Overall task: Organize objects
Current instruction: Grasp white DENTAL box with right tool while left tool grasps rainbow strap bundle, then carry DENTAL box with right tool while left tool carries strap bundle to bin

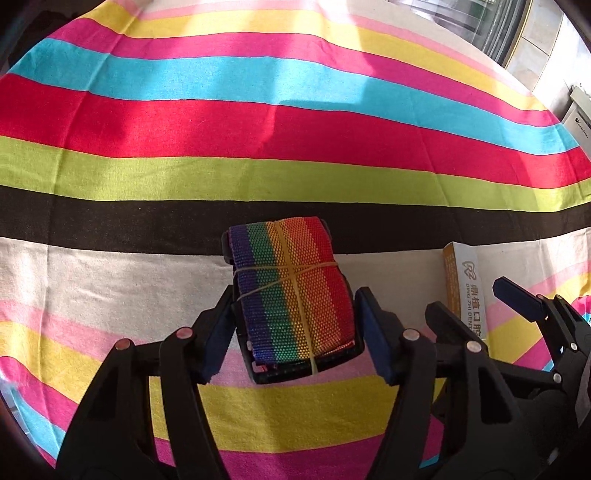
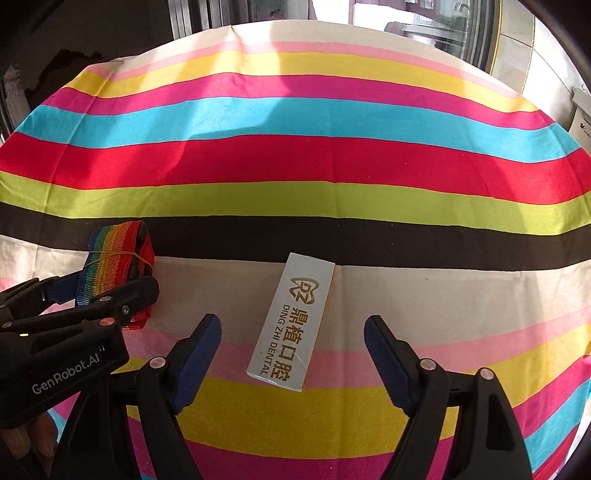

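Note:
A folded rainbow strap (image 1: pixel 293 291), bound with rubber bands and ending in a black buckle, lies on the striped cloth (image 1: pixel 258 129). My left gripper (image 1: pixel 295 299) has its fingers on either side of the strap; the left pad touches it, and a small gap shows at the right pad. The strap also shows in the right wrist view (image 2: pixel 118 266), with the left gripper (image 2: pixel 103 288) around it. A white box (image 2: pixel 291 321) printed "DING ZHI DENTAL" lies flat between the open fingers of my right gripper (image 2: pixel 291 325), untouched. The box (image 1: pixel 463 288) and the right gripper (image 1: pixel 476 299) show at the right of the left wrist view.
The striped cloth (image 2: pixel 295 166) covers the round table out to its far edge. Window frames (image 2: pixel 443 29) and a white item (image 2: pixel 581 118) stand beyond the far right edge.

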`<state>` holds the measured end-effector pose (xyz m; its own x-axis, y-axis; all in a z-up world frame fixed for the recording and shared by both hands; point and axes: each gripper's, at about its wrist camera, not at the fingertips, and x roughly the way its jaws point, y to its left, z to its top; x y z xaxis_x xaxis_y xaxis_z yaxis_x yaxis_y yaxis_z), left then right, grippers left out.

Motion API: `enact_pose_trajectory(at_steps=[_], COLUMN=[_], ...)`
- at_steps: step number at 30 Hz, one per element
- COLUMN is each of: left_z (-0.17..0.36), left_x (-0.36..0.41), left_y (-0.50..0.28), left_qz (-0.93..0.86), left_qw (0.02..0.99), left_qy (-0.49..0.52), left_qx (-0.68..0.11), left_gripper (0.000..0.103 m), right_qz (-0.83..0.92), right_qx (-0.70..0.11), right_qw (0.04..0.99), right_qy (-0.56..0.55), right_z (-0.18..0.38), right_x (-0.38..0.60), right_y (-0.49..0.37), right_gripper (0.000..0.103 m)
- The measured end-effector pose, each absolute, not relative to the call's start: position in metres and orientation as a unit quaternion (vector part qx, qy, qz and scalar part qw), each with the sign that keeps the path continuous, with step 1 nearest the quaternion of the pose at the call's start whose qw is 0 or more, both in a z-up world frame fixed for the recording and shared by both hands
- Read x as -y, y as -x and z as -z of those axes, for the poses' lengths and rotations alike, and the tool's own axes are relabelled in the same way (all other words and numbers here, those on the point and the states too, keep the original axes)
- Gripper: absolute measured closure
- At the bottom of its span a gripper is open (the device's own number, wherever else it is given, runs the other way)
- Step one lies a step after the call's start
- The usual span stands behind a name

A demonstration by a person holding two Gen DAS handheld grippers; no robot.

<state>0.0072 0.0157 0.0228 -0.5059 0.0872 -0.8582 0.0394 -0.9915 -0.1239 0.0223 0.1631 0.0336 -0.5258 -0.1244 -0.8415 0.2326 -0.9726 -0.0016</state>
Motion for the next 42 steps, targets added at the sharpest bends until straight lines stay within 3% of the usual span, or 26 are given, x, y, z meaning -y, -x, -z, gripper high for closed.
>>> enact_pose_trajectory(at_steps=[5, 9, 10, 42], left_z=[-0.025, -0.027, -0.027, -0.052], left_x=[-0.015, -0.016, -0.017, -0.137], left_y=[-0.017, -0.028, -0.029, -0.100], left_qz=[-0.866, -0.867, -0.867, -0.871], left_qw=[0.012, 0.016, 0.017, 0.127], left_qy=[0.495, 0.494, 0.494, 0.474], left_qx=[0.070, 0.066, 0.066, 0.010], left_gripper=[0.036, 0.036, 0.036, 0.036], right_qz=[0.872, 0.875, 0.875, 0.890], right_qx=[-0.062, -0.062, -0.063, -0.023], right_qw=[0.107, 0.113, 0.116, 0.053], right_qy=[-0.474, -0.467, -0.466, -0.451], right_z=[-0.026, -0.028, -0.029, -0.059], right_x=[-0.158, -0.163, -0.166, -0.279], right_y=[-0.018, -0.022, -0.024, -0.118], right_gripper=[0.034, 0.068, 0.071, 0.071])
